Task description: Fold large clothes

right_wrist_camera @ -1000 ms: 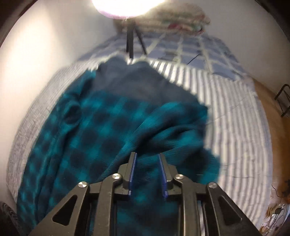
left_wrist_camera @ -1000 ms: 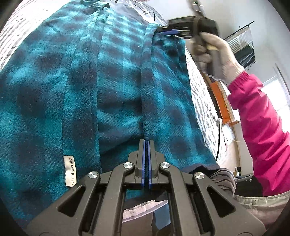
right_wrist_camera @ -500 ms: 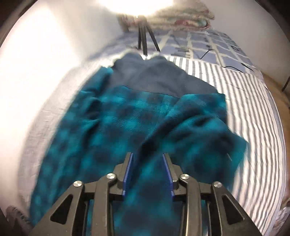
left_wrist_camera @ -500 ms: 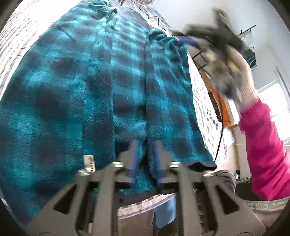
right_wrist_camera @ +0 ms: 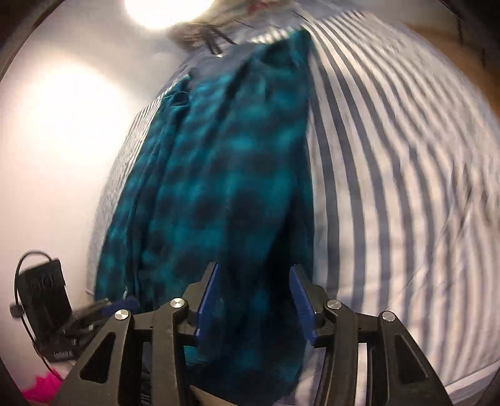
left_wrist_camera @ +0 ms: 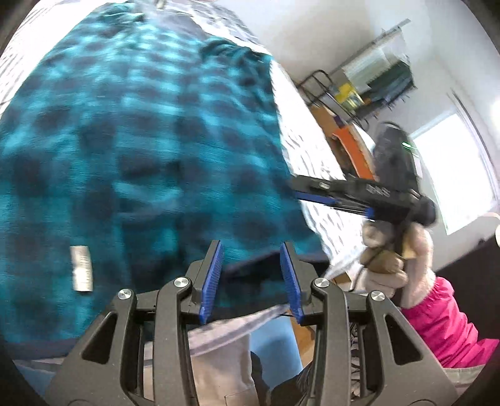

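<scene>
Since the teal-and-navy plaid fleece garment point(left_wrist_camera: 140, 150) lies loose on the blue-and-white striped bed sheet point(right_wrist_camera: 390, 187) with neither tool gripping it, the fold rests on friction alone. Long shape, several lengthwise folds bunched along its left side in the right wrist view.

Left tool point(left_wrist_camera: 251, 278): jaws spread wide, over the garment's near dark hem, nothing between the pads. Right tool point(right_wrist_camera: 254, 299): jaws likewise apart, fleece visible in the gap below, but not pinched as far as I can judge.

Risks, judged:
- Thick fleece may spring back and open the fold.
- A pinch may catch only the top layer, so lower layers drag and skew.
- Near hem sits at the bed edge; could slide off.
- Sheet may be nipped along with the fleece.

Views differ. Left wrist shows a silver-grey woven label point(left_wrist_camera: 82, 268) on the fleece, the gloved hand point(left_wrist_camera: 397, 262) holding the right tool at the right, and a far metal rack point(left_wrist_camera: 375, 84). Right wrist shows a black box with cable point(right_wrist_camera: 42, 293) at near left and a bright lamp point(right_wrist_camera: 165, 11) far off.
</scene>
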Available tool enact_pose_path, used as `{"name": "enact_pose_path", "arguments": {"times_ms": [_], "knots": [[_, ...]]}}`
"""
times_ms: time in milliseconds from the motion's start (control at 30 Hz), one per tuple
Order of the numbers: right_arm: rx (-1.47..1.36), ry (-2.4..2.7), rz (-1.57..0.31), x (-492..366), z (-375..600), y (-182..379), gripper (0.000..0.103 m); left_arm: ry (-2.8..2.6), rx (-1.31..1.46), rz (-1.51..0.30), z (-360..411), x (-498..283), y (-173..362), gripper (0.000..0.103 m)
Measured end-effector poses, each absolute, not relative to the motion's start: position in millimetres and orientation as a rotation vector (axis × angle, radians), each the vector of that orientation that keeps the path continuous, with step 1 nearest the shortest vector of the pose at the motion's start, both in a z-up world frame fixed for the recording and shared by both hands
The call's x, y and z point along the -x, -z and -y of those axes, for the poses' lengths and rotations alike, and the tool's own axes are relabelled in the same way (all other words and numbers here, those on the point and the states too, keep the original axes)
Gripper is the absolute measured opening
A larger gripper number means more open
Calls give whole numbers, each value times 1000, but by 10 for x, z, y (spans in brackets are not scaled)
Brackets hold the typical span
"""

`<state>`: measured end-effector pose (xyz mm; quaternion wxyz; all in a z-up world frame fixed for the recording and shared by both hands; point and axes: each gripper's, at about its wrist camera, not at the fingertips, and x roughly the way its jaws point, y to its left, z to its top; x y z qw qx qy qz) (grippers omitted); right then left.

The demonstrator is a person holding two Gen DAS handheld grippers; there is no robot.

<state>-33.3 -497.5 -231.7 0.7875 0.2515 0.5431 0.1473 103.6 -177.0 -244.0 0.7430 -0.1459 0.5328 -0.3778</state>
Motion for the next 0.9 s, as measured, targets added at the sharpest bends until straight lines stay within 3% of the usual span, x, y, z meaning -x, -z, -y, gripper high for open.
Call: {"name": "enact_pose_path", "arguments": {"times_ms": [133,267,467,700,900], "knots": [[-617,-312,-1169,335,5022,2468,43,861,311,-1211,1927,-929,2561,37],[-617,-320,-1188,326,4958,2477,3,880,256,-1228,2041,-810,2638,37],[-554,-311,-1118,458,5061,2121,2,902,252,-1189,1998,-681,2449,37],[-511,-265,-1162,452,5002,2480,3,898,201,-1104,1920,-549,2129,37],[-510,-286,-1130,547,5155,2350,14,950,58,-997,2285,-382,1823,37]]}}
